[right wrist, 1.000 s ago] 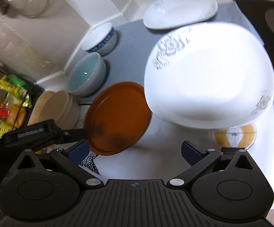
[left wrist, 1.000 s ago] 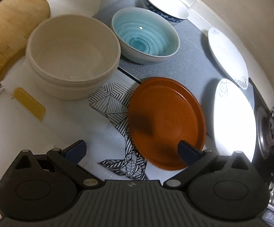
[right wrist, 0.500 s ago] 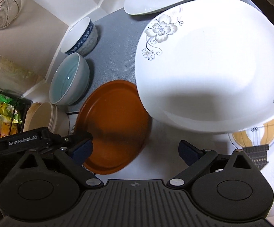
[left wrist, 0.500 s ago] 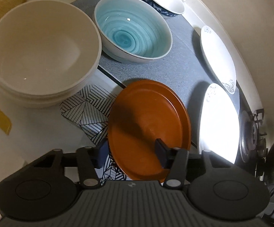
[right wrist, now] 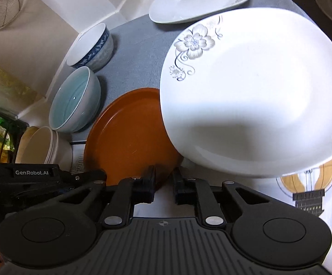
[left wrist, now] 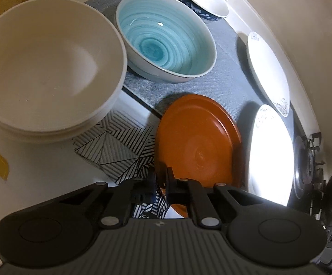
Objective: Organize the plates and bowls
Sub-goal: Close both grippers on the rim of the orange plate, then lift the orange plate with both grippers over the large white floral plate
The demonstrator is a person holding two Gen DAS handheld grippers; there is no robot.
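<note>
Because it overlaps the round orange plate (right wrist: 129, 135), the large white flower-printed plate (right wrist: 253, 96) leans on that plate's rim at the counter's front. Stacked cream bowls (left wrist: 48, 68) and a turquoise glazed bowl (left wrist: 166, 39) sit behind. Left gripper (left wrist: 161, 182) pinches the orange plate's near edge, probably to lift it; right gripper (right wrist: 164, 184) is nearly closed, gripping nothing.
</note>
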